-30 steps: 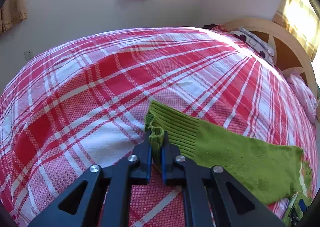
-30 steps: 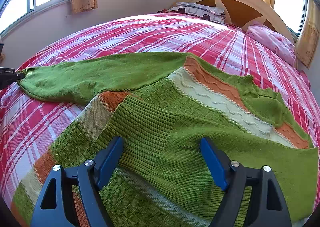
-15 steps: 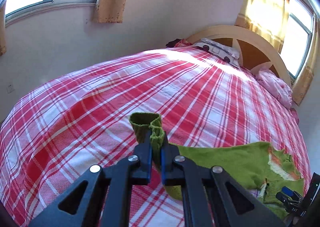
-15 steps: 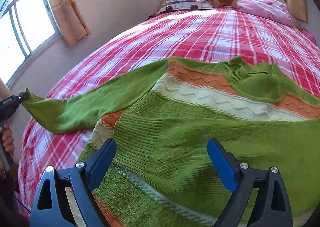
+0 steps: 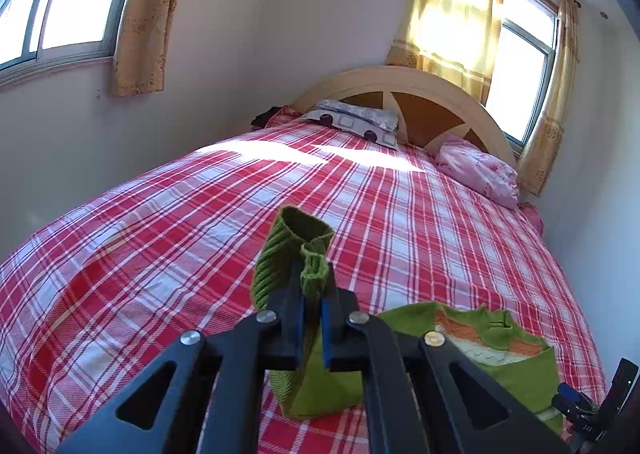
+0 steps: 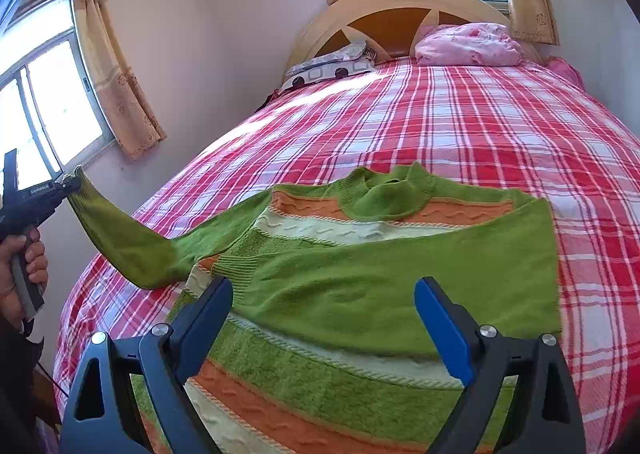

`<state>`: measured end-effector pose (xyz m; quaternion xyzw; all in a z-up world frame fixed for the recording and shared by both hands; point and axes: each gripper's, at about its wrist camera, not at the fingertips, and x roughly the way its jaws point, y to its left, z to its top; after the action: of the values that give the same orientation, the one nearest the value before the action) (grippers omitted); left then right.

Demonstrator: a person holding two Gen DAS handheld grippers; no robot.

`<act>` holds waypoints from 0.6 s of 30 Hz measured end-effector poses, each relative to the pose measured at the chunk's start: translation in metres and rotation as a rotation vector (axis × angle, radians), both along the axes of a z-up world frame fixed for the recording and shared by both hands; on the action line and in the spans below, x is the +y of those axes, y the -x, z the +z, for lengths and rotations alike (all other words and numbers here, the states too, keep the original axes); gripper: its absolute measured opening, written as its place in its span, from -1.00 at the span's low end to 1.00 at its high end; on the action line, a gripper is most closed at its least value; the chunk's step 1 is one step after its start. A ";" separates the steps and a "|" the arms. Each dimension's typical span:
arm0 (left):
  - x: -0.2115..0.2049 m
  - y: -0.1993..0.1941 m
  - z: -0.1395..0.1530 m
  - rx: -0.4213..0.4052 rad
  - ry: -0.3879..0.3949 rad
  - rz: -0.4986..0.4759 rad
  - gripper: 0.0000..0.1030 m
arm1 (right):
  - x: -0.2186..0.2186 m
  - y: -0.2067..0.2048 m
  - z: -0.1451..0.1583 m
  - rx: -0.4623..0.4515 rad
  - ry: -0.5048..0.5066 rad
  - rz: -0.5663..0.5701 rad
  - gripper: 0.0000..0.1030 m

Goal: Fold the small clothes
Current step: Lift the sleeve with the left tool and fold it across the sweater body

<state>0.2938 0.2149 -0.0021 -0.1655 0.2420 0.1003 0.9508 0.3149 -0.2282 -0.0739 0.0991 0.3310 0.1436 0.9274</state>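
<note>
Lifted higher, left claw (image 5: 313,296) clamps sweater cuff (image 5: 298,254); right claw (image 6: 324,314) spread wide.

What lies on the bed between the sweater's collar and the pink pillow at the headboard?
Nothing: in the right wrist view, only bare plaid bedsheet runs from the sweater collar up to the pink pillow.

Only two bits of lettering show, neither readable. Right wrist view: a small pale word on the side of the left claw (image 6: 68,185) body, too blurred to spell out. Left wrist view: tiny white characters on the right claw (image 5: 576,410) at the bottom right corner, maybe digits, too small to read.
</note>
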 end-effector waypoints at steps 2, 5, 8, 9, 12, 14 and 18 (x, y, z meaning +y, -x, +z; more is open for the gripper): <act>-0.013 -0.005 0.007 -0.015 0.000 -0.019 -0.87 | -0.015 0.013 0.002 -0.009 0.002 -0.009 0.80; -0.034 -0.014 0.019 -0.035 0.008 -0.062 -0.87 | -0.040 0.031 0.002 -0.024 0.008 -0.030 0.80; -0.061 -0.023 0.033 -0.059 0.004 -0.105 -0.87 | -0.064 0.051 0.001 -0.034 0.009 -0.063 0.80; -0.070 -0.024 0.038 -0.069 0.003 -0.119 -0.87 | -0.073 0.057 -0.001 -0.034 0.004 -0.076 0.80; -0.100 -0.032 0.051 -0.098 -0.014 -0.161 -0.87 | -0.095 0.076 -0.003 -0.046 0.003 -0.114 0.80; -0.121 -0.038 0.057 -0.111 -0.033 -0.189 -0.87 | -0.108 0.087 -0.004 -0.062 0.021 -0.141 0.80; -0.164 -0.047 0.066 -0.133 -0.032 -0.259 -0.87 | -0.128 0.104 -0.010 -0.056 0.016 -0.176 0.80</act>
<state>0.3410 0.0509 0.0642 -0.1241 0.1960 -0.0308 0.9722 0.2112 -0.3566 -0.0839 0.1165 0.2960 0.0618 0.9460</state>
